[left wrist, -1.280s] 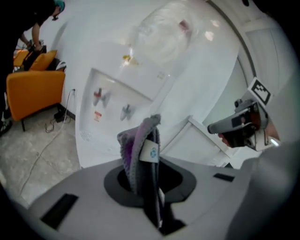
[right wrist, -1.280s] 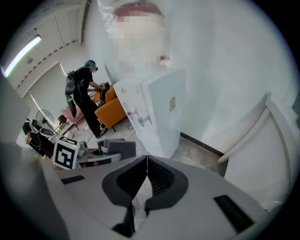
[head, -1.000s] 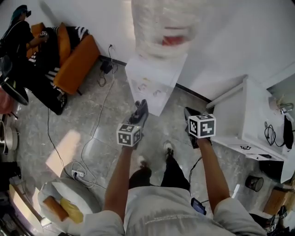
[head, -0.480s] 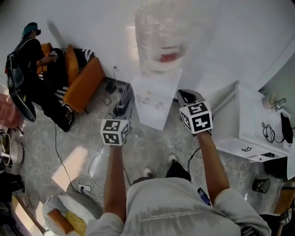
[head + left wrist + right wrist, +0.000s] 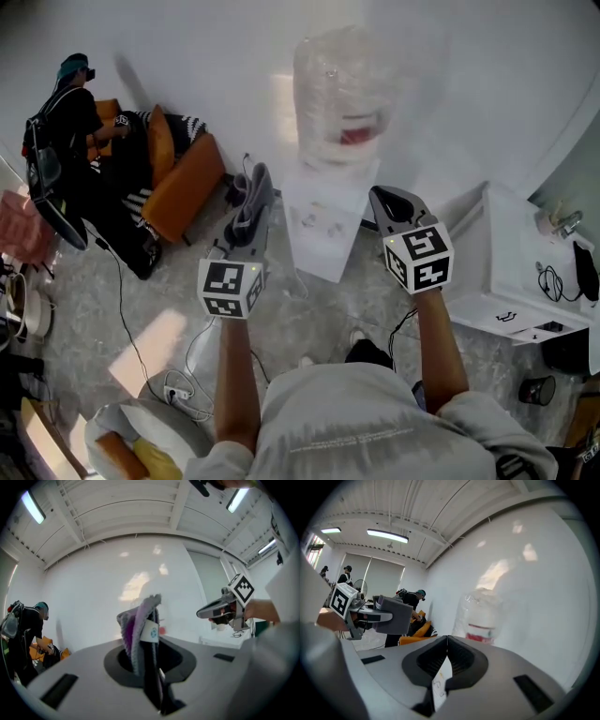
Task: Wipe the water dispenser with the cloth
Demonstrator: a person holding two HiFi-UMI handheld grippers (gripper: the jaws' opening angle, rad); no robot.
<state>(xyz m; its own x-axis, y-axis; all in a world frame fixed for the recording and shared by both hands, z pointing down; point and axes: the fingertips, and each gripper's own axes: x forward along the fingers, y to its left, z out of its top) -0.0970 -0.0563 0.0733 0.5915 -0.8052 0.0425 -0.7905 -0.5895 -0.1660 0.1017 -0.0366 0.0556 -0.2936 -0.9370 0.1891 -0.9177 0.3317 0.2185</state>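
The water dispenser point(image 5: 328, 223) is a white cabinet against the wall, topped by a clear bottle point(image 5: 342, 94) with a red label. A grey and purple cloth point(image 5: 251, 202) is pinched in my left gripper point(image 5: 246, 217), held up just left of the cabinet. In the left gripper view the cloth point(image 5: 133, 632) stands up from the shut jaws of the left gripper point(image 5: 151, 644). My right gripper point(image 5: 389, 208) hovers at the cabinet's right front corner, shut and empty. In the right gripper view its jaws point(image 5: 446, 641) meet in front of the bottle point(image 5: 483, 616).
An orange sofa point(image 5: 178, 183) and a person in black point(image 5: 70, 122) are at the far left. A white table point(image 5: 506, 262) stands to the right. Cables point(image 5: 187, 347) and a power strip point(image 5: 178, 392) lie on the floor behind the left arm.
Both grippers have risen and moved forward to the dispenser's sides. The left one still carries the cloth. The head view has tilted up.
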